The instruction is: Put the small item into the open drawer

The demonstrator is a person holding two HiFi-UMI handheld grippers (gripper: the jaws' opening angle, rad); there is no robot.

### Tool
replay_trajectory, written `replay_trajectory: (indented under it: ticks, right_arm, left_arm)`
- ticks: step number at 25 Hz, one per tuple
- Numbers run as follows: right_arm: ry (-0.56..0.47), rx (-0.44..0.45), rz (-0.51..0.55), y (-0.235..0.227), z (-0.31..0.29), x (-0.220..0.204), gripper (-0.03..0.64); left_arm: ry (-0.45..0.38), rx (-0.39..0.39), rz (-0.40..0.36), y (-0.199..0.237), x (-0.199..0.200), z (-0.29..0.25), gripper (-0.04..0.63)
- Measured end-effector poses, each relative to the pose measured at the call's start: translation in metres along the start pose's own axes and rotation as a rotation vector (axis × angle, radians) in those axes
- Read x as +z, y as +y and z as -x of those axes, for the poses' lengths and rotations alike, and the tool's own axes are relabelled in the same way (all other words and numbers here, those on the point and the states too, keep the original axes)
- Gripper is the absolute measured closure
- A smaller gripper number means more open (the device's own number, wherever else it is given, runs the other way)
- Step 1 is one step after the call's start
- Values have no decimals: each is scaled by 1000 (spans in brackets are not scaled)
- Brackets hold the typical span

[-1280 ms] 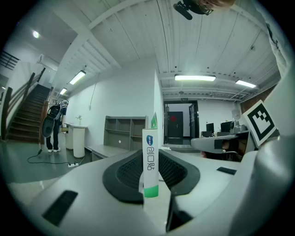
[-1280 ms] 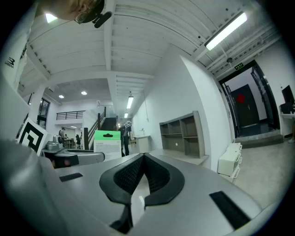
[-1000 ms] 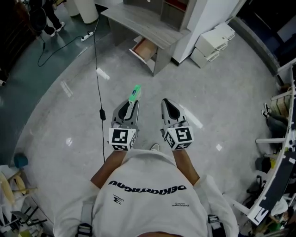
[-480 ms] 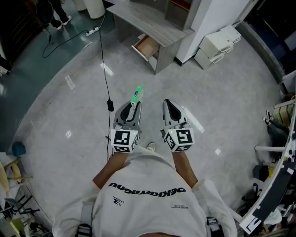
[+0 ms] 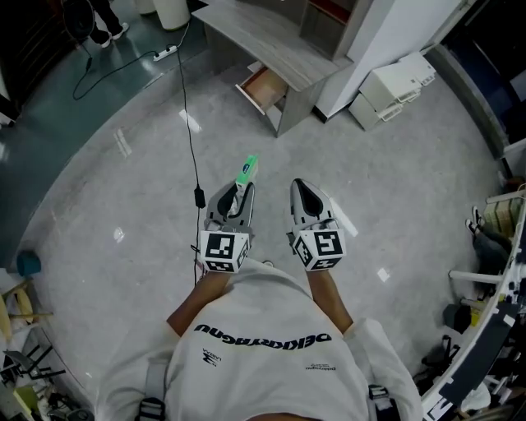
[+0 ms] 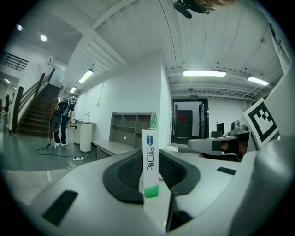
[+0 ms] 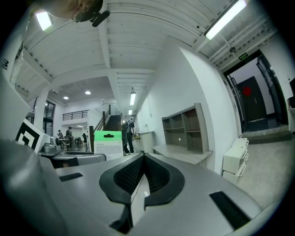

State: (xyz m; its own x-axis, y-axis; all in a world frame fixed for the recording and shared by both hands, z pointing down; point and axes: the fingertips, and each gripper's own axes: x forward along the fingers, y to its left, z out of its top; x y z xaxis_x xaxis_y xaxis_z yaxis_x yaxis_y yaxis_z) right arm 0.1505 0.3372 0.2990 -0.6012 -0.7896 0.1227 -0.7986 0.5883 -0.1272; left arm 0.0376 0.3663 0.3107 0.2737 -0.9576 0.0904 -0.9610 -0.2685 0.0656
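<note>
A small white and green box (image 5: 246,171) stands upright between the jaws of my left gripper (image 5: 238,191), which is shut on its lower part. In the left gripper view the box (image 6: 150,161) rises above the pads. My right gripper (image 5: 298,187) is beside it, shut with nothing in it. The box (image 7: 108,144) also shows at the left of the right gripper view. Ahead on the floor stands a grey desk (image 5: 263,37) with an open wooden drawer (image 5: 265,89) pulled out toward me. Both grippers are well short of it.
A black cable with a plug (image 5: 199,197) runs along the floor just left of my left gripper. White cabinets (image 5: 394,78) stand right of the desk by a white pillar. A person (image 5: 103,20) stands at the far left near a power strip (image 5: 168,51). Clutter lines the right edge.
The floor has slid a little under me, and the cable plug now lies closer to my left gripper. Both grippers keep their pose, the box still in the left one.
</note>
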Motion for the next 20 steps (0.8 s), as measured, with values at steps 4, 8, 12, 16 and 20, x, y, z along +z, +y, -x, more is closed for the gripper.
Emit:
replay_trajectory:
  ticks: [4, 8, 12, 16, 20]
  right_arm:
    - [15, 1, 8, -14, -52, -1, 586]
    - [18, -12, 5, -29, -112, 5, 586]
    - [39, -41, -16, -41, -177, 12, 586]
    - [46, -94, -36, -55, -237, 23, 586]
    - [48, -137, -45, -65, -284, 33, 586]
  left_arm:
    - [7, 6, 14, 34, -2, -46, 495]
    - [17, -16, 12, 67, 2, -100, 495]
    - [55, -56, 12, 107, 9, -153, 495]
    - [91, -105, -9, 146, 11, -201, 495]
    - [111, -143, -5, 180, 17, -242, 495]
